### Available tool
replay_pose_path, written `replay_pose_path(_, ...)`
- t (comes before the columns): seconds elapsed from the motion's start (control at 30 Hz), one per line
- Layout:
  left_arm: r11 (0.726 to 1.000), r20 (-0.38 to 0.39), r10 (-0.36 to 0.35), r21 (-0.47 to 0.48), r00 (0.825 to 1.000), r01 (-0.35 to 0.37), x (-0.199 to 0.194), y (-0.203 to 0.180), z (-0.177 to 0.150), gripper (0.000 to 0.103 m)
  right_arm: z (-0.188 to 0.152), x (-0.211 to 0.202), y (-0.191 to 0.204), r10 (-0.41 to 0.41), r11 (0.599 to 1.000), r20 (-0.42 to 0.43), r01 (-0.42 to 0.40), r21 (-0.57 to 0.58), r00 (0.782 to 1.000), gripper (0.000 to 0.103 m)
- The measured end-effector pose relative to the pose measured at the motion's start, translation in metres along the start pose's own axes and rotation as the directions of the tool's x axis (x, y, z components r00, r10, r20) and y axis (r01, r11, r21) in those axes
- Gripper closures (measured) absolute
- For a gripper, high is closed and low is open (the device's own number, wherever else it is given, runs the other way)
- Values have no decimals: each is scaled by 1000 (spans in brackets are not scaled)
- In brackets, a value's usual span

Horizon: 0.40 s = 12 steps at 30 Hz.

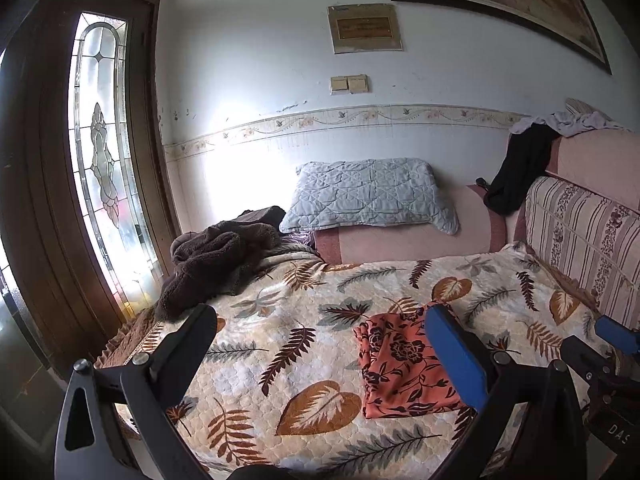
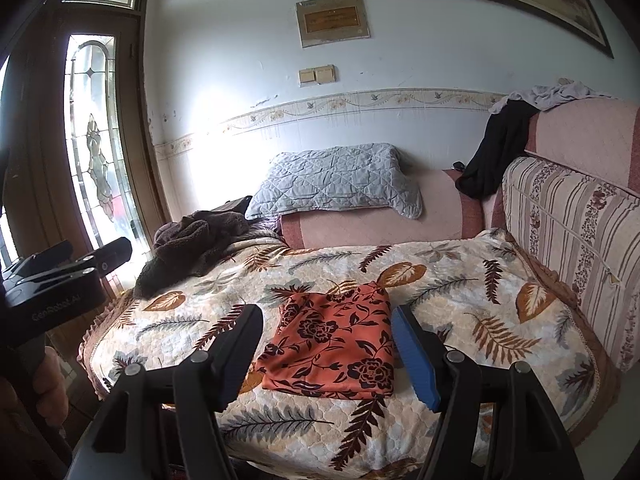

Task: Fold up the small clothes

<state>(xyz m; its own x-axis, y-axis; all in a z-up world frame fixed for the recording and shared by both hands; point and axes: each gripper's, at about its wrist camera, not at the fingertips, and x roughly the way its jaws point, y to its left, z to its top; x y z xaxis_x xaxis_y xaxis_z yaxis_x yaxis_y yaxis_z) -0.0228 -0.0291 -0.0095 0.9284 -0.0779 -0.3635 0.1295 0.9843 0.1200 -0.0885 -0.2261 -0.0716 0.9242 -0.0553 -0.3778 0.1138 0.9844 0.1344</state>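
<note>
Both grippers spread wide, empty, touching nothing: left gripper (image 1: 322,334), right gripper (image 2: 326,332). Folded orange floral cloth (image 2: 334,346) flat on leaf-print bedspread (image 2: 460,288), toward its near edge, right of middle.

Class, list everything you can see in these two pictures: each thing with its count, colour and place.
folded cloth: one, orange with dark flowers, on the bedspread
bedspread: one, cream with leaves, over the sofa seat
pillow: one, grey, on the armrest
fleece: one, brown, far left corner
black garment: one, over the sofa back
pale garment: one, top of sofa back
switches: two, beige, on wall
plaque: one, on wall
left gripper: open
right gripper: open
</note>
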Motion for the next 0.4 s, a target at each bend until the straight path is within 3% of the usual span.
replay_pose_path(0.4, 998, -8, -65, -23, 998, 65, 34, 0, 0, 0, 1, 33, -3, -14, 1000, -48, 14, 0, 999, 33)
